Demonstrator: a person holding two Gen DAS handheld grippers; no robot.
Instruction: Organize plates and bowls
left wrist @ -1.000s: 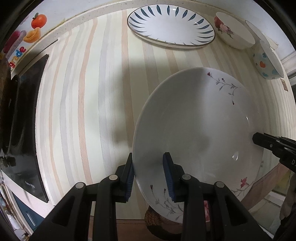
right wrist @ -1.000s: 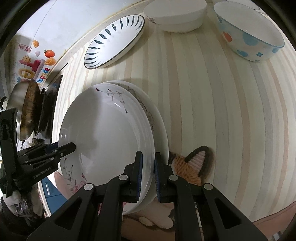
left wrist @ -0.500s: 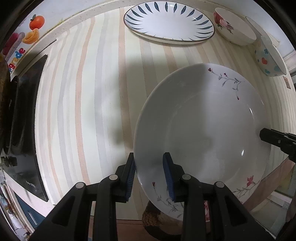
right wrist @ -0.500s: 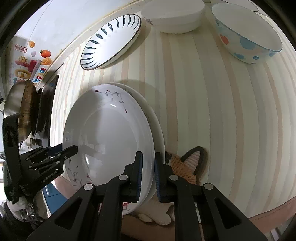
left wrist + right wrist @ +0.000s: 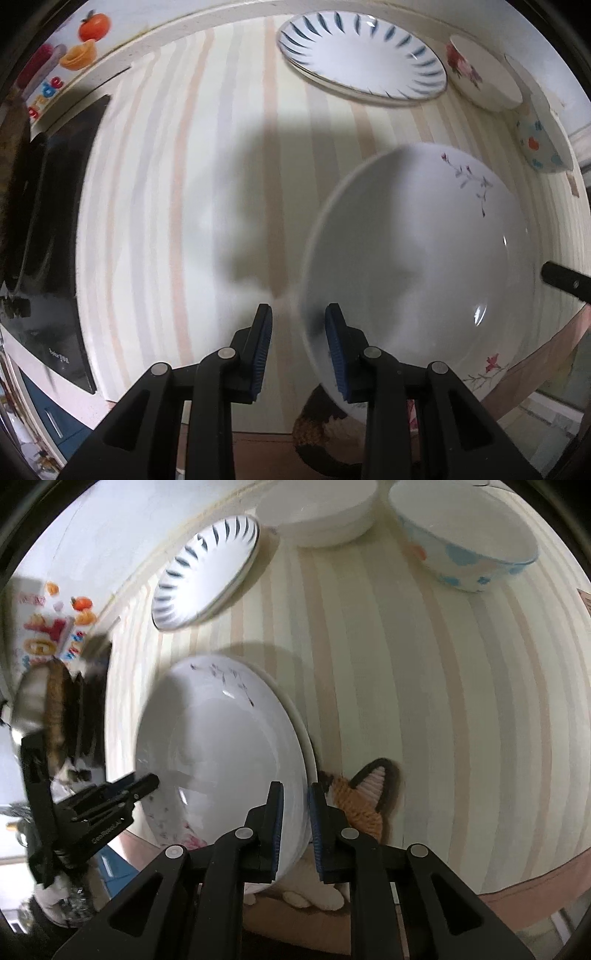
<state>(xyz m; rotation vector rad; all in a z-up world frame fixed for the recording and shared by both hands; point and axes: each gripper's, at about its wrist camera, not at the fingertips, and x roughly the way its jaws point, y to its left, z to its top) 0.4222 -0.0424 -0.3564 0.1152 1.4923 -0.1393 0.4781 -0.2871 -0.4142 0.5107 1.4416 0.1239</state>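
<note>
A white floral plate (image 5: 424, 258) (image 5: 221, 757) lies on a second white plate (image 5: 311, 753), near the front edge of the striped table. My right gripper (image 5: 296, 812) straddles its right rim. The jaws are opening and the pads still sit against the rim. One of its fingers (image 5: 565, 278) shows at the right edge of the left wrist view. My left gripper (image 5: 299, 347) (image 5: 142, 783) points down over the plate's left rim. The rim is between the pads, but bare table shows between it and the left pad.
At the back stand a blue-leaf plate (image 5: 362, 66) (image 5: 207, 572), a rose-patterned bowl (image 5: 480, 81) and a dotted bowl (image 5: 543, 144) (image 5: 465, 535). A black cooktop (image 5: 48, 240) lies to the left. A cat-shaped mat (image 5: 362, 794) lies under the stacked plates.
The floral plate's rim has come off the left gripper's left pad as that gripper shifted left. The right gripper's jaws have widened slightly around the rim.
</note>
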